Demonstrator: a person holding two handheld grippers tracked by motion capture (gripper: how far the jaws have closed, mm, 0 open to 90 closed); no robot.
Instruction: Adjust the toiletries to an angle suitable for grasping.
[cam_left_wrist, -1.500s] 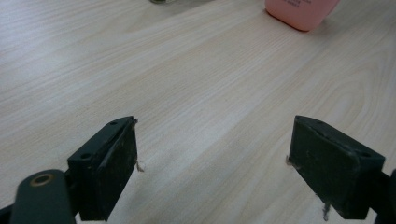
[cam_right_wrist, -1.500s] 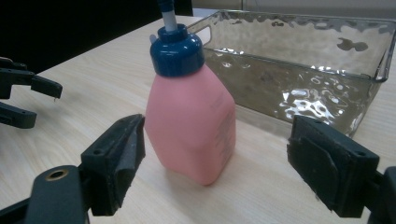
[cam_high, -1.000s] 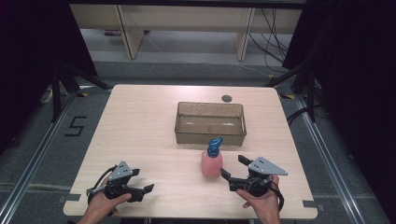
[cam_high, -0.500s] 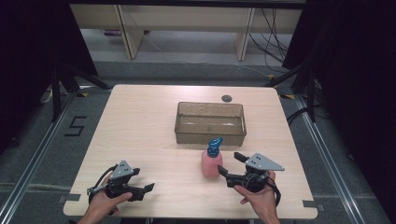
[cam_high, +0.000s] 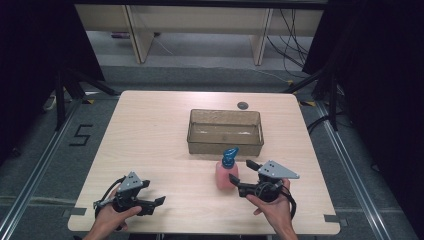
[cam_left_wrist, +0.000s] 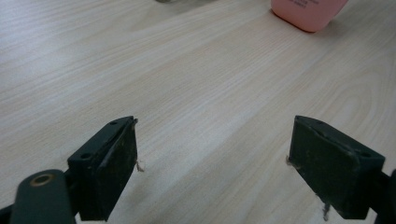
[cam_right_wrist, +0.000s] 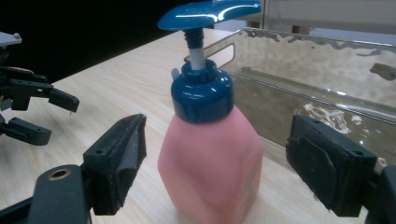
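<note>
The right gripper (cam_right_wrist: 212, 172) has its two black jaws parted on either side of a pink pump bottle (cam_right_wrist: 210, 158); they have just been closing in on it, yet a gap shows between each pad and the bottle's walls, so nothing is grasped. The bottle stands upright on the wooden table (cam_high: 150, 130), its blue collar and blue pump head (cam_right_wrist: 210, 11) rising above the jaws. In the high view the right gripper (cam_high: 240, 172) comes at the bottle (cam_high: 225, 172) from the right, held by the person's right hand (cam_high: 272, 205) near the table's front edge. Just behind the bottle, touching or nearly so, stands a clear plastic bin (cam_high: 225, 132), its long front wall facing the person; its translucent wall (cam_right_wrist: 327, 60) fills the background behind the pump in the right gripper view. The left gripper (cam_left_wrist: 212, 163) hangs with its jaws released and wide apart over bare wood, nothing between them, the bottle's pink base (cam_left_wrist: 308, 11) well ahead of it. In the high view the left gripper (cam_high: 157, 202) sits close to the front left corner in the left hand (cam_high: 107, 220), well apart from bottle and bin. Open tabletop stretches across the whole left half and between the two grippers. A small dark round cap (cam_high: 243, 105) lies behind the bin near the far edge.
</note>
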